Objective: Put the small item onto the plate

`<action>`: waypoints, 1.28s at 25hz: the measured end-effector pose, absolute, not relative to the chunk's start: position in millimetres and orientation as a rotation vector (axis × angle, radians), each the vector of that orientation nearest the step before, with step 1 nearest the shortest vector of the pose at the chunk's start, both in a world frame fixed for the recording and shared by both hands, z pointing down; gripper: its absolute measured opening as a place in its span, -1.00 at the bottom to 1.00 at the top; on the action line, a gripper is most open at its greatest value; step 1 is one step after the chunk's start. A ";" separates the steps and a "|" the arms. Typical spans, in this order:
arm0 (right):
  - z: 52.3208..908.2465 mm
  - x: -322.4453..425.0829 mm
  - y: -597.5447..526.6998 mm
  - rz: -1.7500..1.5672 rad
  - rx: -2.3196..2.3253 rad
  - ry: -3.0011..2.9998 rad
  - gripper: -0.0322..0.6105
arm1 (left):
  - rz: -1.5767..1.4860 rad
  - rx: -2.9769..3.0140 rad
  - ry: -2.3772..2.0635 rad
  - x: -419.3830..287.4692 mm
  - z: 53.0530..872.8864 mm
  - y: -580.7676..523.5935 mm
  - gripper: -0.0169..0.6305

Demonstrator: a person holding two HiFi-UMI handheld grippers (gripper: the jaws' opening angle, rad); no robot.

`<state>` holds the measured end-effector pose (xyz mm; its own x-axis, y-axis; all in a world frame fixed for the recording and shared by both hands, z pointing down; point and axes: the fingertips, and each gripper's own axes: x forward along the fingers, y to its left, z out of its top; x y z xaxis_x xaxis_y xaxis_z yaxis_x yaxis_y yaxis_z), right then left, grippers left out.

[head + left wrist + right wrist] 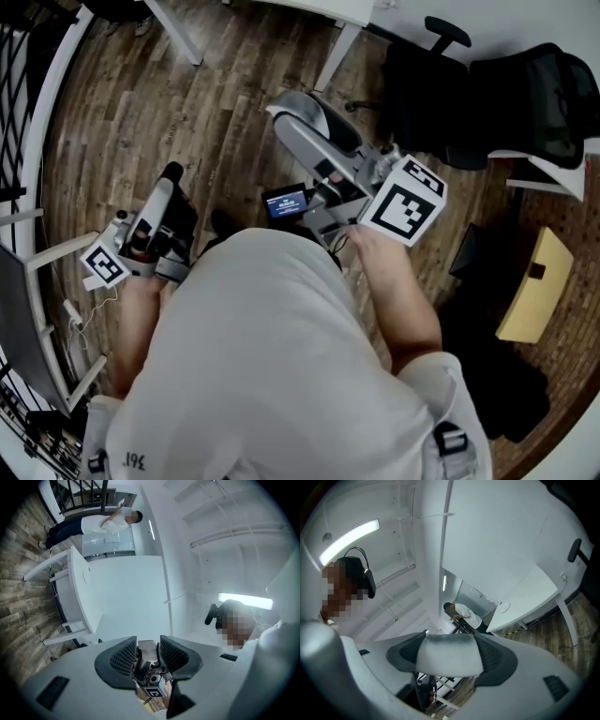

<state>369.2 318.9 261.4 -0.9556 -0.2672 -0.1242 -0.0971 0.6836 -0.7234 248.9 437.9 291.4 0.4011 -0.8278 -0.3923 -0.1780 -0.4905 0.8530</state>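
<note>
**Right tool** [283,111]: You hold it out ahead of your chest, above the wooden plank floor [211,131]. Its marker cube [405,201] sits just beyond your right hand [367,244]. In the right gripper view the jaws are pressed onto a small white block [447,655] with a grey-smudged upper edge. The block spans the whole gap between the two ribbed pads and is pinched there in the air, resting on no surface.

**Left tool** [172,175]: You hold it at your left side, pointing away from your body. In the left gripper view its jaws stand spread with a narrow gap and nothing pinched between them. The other tool and its cube show through that gap (beyond the pads, not between them).

**Surroundings**: A small lit screen [286,202] sits just beside the right tool's body. A black office chair [525,98] stands well apart on your right. In the left gripper view a second person in a white shirt [105,523] stands beyond a white desk [126,592].
</note>
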 end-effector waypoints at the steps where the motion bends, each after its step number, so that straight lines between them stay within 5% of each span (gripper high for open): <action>1: 262.7 373.2 315.5 -1.134 -0.296 2.677 0.06 | -1.105 1.914 -0.860 252.9 291.3 434.4 -0.48; 13: 267.4 376.9 293.9 -1.154 -0.323 2.681 0.06 | -1.112 1.902 -0.863 255.0 291.7 418.0 -0.48; 32: 263.4 204.7 136.3 -1.203 -0.535 2.625 0.06 | -1.019 1.881 -0.695 79.9 282.4 232.6 -0.49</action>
<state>204.7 136.3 263.4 -0.9133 -0.4059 -0.0347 -0.2388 0.6022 -0.7618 79.9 232.6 282.4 0.5106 -0.7732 -0.3761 -0.0681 -0.4724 0.8787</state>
